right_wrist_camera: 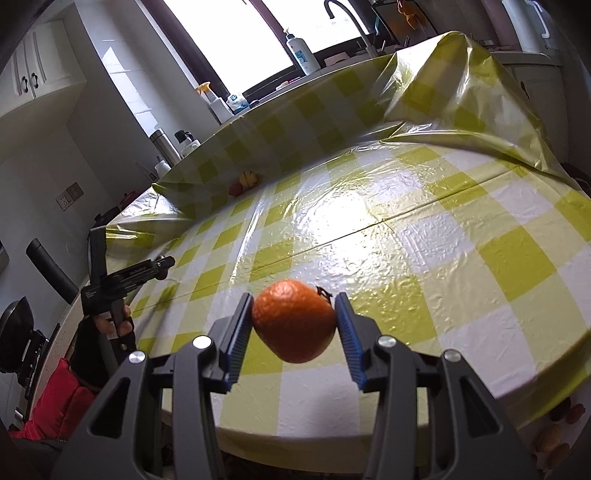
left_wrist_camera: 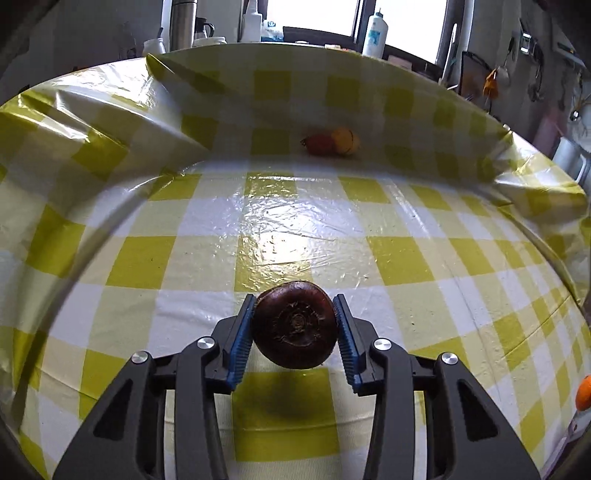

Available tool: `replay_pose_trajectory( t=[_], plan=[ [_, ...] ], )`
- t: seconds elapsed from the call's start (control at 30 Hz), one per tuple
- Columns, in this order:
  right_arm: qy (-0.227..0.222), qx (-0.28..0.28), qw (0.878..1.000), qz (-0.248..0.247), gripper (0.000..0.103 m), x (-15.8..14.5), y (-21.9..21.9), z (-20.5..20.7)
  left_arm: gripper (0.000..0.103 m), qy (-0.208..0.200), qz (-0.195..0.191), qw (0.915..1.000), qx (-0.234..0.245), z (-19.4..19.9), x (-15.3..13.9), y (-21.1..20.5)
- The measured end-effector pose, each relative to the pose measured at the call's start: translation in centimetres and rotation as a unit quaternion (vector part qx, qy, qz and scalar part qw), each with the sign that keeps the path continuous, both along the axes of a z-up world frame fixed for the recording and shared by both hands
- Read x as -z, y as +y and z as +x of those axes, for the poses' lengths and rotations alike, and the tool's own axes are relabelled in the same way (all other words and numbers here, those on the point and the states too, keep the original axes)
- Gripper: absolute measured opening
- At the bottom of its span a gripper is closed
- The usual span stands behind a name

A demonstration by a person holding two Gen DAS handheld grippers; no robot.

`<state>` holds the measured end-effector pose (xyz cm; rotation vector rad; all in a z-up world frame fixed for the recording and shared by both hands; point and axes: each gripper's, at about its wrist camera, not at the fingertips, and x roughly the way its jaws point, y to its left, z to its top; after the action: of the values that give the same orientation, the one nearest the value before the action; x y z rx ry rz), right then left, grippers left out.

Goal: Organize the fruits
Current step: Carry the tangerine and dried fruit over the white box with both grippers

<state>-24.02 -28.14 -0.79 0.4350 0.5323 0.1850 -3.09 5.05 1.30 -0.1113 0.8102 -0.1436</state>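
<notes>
Jaws on your left gripper (left_wrist_camera: pixel 294 325) are clamped on a dark brown fruit (left_wrist_camera: pixel 294 324), held above the tabletop (left_wrist_camera: pixel 207 229). Right gripper (right_wrist_camera: pixel 294 320) pinches an orange (right_wrist_camera: pixel 294 320) w/ both pads, also off the checked cloth.

Home kitchen, sink faucet (right_wrist_camera: pixel 345 22), soap bottle (right_wrist_camera: pixel 302 50), cabinets (right_wrist_camera: pixel 31 79), checked tablecloth (left_wrist_camera: pixel 295 229)
</notes>
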Motion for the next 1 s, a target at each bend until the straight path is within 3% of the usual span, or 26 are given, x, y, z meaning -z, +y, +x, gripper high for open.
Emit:
replay_pose_trajectory(
  t=[0.13,0.3,0.43,0.57,0.7,0.8,1.0],
  plan=[
    [-0.002,0.006,1.000,-0.004,0.045,0.4,-0.1,-0.2,0.039,-0.022,-0.034,0.9991,0.012,-2.2,-1.1,0.5],
    [-0.017,0.007,0.999,-0.030,0.045,0.1,0.3,-1.3,0.039,-0.048,-0.042,0.9971,0.042,-5.6,-3.0,-1.4],
    [-0.030,0.006,0.998,-0.049,0.045,-0.5,0.1,-2.8,0.040,-0.058,-0.040,0.9941,0.082,-7.8,-4.1,-4.7],
    [-0.040,0.018,0.997,-0.058,0.045,-0.9,-1.1,-5.0,0.040,-0.063,-0.031,0.9857,0.153,-10.5,-4.8,-10.1],
    [-0.041,0.045,0.996,-0.070,0.045,-0.5,-3.2,-7.7,0.040,-0.049,-0.029,0.9696,0.238,-13.2,-4.6,-16.2],
    [-0.032,0.075,0.994,-0.074,0.045,0.4,-5.6,-10.2,0.040,-0.032,-0.022,0.9529,0.301,-15.4,-4.0,-21.1],
    [0.003,0.151,0.987,-0.061,0.045,3.5,-11.4,-15.2,0.040,0.004,0.017,0.9064,0.422,-20.3,-1.6,-30.5]
  ],
)
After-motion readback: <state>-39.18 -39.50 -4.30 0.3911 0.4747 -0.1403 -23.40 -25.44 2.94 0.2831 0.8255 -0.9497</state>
